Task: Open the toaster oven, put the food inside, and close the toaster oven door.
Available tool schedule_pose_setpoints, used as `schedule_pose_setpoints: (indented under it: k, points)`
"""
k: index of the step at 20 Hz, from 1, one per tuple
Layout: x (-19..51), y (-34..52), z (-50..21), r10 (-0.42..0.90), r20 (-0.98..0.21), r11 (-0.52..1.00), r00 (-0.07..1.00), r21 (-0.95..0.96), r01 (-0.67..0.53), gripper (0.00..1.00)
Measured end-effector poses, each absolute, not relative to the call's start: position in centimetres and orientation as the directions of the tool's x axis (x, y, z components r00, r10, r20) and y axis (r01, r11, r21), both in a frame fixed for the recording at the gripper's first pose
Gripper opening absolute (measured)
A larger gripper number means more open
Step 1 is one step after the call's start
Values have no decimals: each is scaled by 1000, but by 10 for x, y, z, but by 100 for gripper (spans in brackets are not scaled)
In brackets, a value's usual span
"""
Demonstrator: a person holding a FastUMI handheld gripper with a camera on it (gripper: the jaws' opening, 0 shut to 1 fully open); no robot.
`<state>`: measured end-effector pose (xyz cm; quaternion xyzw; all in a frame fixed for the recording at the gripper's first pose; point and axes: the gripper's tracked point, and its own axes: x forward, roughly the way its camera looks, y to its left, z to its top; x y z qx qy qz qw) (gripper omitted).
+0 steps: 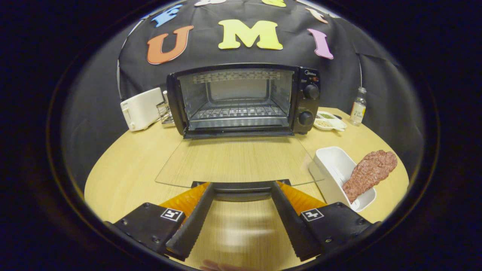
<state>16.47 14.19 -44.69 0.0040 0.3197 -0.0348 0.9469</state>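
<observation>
A: Toaster oven wide open, glass door flat on table, handle just ahead of fingertips. Gripper spread wide, holding nothing.

B: Food?

A: Meat slab right of door, propped in white tray, overhanging rim.

B: Risks?

A: 2. Tipping tray on grab. Clipping door edge on swing across.
</observation>
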Motion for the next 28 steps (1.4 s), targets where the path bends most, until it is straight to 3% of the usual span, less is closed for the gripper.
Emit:
schedule_pose_setpoints:
  k: [4, 11, 19, 28]
  points:
    - [162, 143, -446, -47, -614, 999, 788, -24, 41, 98]
    - [138, 127, -435, 107, -681, 993, 725, 103, -50, 98]
    - [138, 80, -381, 202, -710, 978, 675, 178, -105, 97]
    - [156, -28, -327, 167, -779, 986, 605, 133, -101, 96]
